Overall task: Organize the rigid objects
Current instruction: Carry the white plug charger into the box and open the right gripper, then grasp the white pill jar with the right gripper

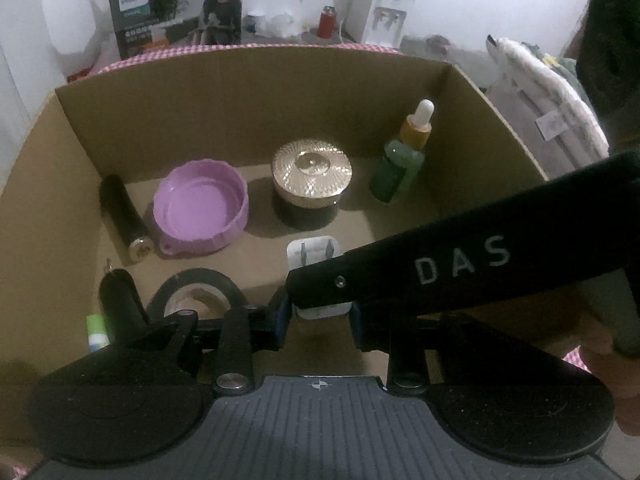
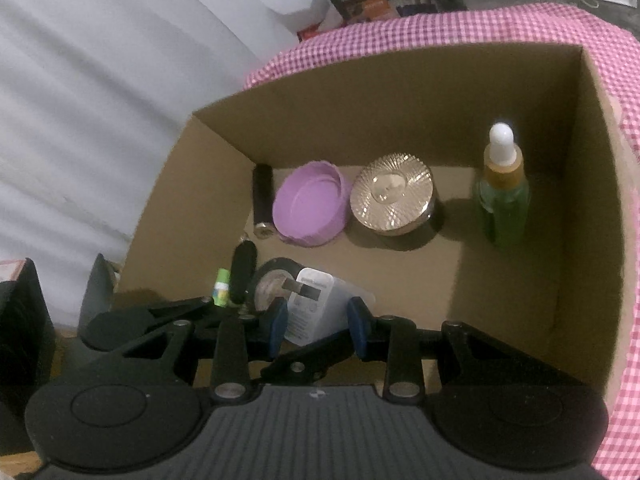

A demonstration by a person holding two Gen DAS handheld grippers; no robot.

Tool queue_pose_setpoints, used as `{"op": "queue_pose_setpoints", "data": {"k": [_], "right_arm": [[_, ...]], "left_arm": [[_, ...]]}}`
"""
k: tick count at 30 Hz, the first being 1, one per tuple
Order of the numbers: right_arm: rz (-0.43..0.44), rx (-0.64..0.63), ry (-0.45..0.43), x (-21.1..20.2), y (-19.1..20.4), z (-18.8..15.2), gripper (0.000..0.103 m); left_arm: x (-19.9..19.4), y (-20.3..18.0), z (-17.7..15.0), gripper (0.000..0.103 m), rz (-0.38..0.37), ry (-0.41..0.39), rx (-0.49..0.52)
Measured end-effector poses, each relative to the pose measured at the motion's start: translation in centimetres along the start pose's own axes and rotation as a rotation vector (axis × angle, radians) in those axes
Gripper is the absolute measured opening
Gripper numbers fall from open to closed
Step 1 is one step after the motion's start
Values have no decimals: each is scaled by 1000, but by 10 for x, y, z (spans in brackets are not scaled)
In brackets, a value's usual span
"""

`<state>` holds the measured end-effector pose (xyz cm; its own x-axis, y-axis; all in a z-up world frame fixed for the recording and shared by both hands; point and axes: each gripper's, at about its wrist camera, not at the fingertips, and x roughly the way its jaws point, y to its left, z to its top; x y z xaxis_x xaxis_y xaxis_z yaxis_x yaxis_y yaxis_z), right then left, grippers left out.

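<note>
An open cardboard box holds a purple lid, a gold-topped jar, a green dropper bottle, a black tube, a black tape roll, a black key fob and a small green-capped stick. A white plug adapter sits between the blue pads of my left gripper. My right gripper is over the same adapter, pads on both sides of it. Its arm crosses the left view.
The box stands on a pink checked cloth. A white curtain hangs at the left. Beyond the box are a printed carton, a red flask and a water dispenser. White fabric lies right.
</note>
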<state>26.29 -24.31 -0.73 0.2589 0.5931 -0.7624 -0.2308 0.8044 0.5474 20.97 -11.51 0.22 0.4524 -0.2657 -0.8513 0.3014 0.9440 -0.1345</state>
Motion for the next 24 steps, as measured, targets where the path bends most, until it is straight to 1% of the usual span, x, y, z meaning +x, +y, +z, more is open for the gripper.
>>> {"op": "queue_pose_setpoints", "data": {"k": [2, 3, 6, 8, 9, 11, 12, 13, 14, 16, 18, 19, 20, 21, 23, 24], "right_arm": [[-5, 4, 5, 2, -1, -1, 37], [-3, 5, 4, 1, -1, -2, 37], [-12, 4, -13, -5, 2, -5, 37], [-23, -1, -48, -12, 6, -8, 37], [-22, -3, -72, -20, 8, -9, 37], [7, 0, -131, -42, 15, -18, 37], [27, 3, -162, -52, 18, -23, 37], [49, 4, -203, -66, 23, -31, 37], [66, 1, -240, -77, 27, -39, 38], [97, -11, -309, -98, 37, -58, 42], [125, -29, -377, -115, 50, -79, 50], [135, -39, -406, -120, 56, -92, 52], [143, -47, -421, -122, 62, -102, 56], [151, -54, -428, -122, 68, -110, 57], [177, -63, -425, -116, 80, -127, 58], [190, -64, -416, -112, 85, -133, 58]], "left_arm": [[-1, -1, -2, 31, -3, 0, 4], [-3, -1, -4, 33, -8, -7, 4], [-13, -3, -5, 43, -18, -32, 8], [-25, -5, -8, 51, -24, -64, 18], [-34, -5, -11, 57, -27, -83, 23], [-52, -6, -17, 60, -33, -127, 37], [-63, -7, -22, 64, -36, -152, 47], [-75, -7, -27, 72, -40, -178, 58], [-88, -7, -34, 74, -45, -207, 64], [-110, -6, -46, 80, -63, -252, 83], [-131, -4, -61, 85, -73, -289, 106], [-143, -3, -71, 89, -68, -317, 122], [-150, -1, -79, 91, -58, -337, 136], [-159, 1, -88, 94, -41, -361, 152], [-172, 6, -106, 98, 8, -412, 181], [-176, 9, -115, 99, 44, -435, 191]]}}
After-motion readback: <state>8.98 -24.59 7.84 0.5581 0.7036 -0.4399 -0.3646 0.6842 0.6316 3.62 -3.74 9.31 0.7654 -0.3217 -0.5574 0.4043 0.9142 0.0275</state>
